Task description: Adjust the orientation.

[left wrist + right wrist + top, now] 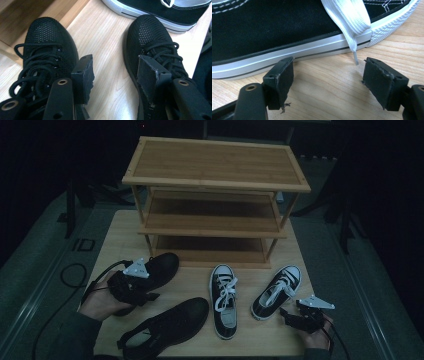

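- My left gripper [148, 296] hovers between the two black mesh shoes on the wooden table [197, 280], jaws apart and holding nothing.
- In the left gripper view, one black shoe [45, 55] is under one jaw and the other black shoe [155, 47] under the other jaw; bare table shows in the gap.
- My right gripper [285, 312] stands released, just beside the sole of the right canvas sneaker [276, 291].

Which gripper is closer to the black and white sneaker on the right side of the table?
Right. The right gripper sits just beside the right-hand sneaker, near its heel. The left gripper is far across the table, among the black mesh shoes.
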`<act>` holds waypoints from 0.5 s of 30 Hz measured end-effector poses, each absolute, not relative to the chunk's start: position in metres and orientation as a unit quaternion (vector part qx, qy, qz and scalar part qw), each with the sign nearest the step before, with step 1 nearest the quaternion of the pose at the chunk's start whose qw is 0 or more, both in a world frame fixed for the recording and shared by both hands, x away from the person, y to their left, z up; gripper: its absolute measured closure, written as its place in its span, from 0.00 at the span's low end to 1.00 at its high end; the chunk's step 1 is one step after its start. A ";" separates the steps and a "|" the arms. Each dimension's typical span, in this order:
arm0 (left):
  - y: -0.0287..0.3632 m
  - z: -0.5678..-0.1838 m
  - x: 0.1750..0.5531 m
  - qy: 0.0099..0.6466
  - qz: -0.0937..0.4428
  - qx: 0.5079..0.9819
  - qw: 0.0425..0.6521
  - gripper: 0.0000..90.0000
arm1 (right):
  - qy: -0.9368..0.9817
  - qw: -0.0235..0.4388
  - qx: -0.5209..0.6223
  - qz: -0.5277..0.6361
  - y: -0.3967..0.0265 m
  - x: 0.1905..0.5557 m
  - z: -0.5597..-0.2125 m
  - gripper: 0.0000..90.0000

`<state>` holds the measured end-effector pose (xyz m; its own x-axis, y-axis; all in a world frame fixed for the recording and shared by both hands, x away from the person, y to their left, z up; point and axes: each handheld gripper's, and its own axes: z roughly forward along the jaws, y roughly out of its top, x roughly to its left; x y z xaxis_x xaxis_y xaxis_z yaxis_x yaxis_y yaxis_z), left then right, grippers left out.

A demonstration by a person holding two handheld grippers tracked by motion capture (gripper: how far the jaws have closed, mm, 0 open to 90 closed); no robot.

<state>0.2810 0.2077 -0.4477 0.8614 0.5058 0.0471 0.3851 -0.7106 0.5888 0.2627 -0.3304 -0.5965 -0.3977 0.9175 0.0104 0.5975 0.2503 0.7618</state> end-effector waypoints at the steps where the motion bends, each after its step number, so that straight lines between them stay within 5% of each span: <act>1: 0.208 -0.448 0.281 0.242 0.103 0.919 0.293 0.52 | 0.758 0.226 0.500 0.353 -0.330 0.263 -0.597 0.27; 15: 0.204 -0.455 0.269 0.241 0.096 0.920 0.295 0.52 | 0.758 0.227 0.499 0.353 -0.331 0.263 -0.597 0.27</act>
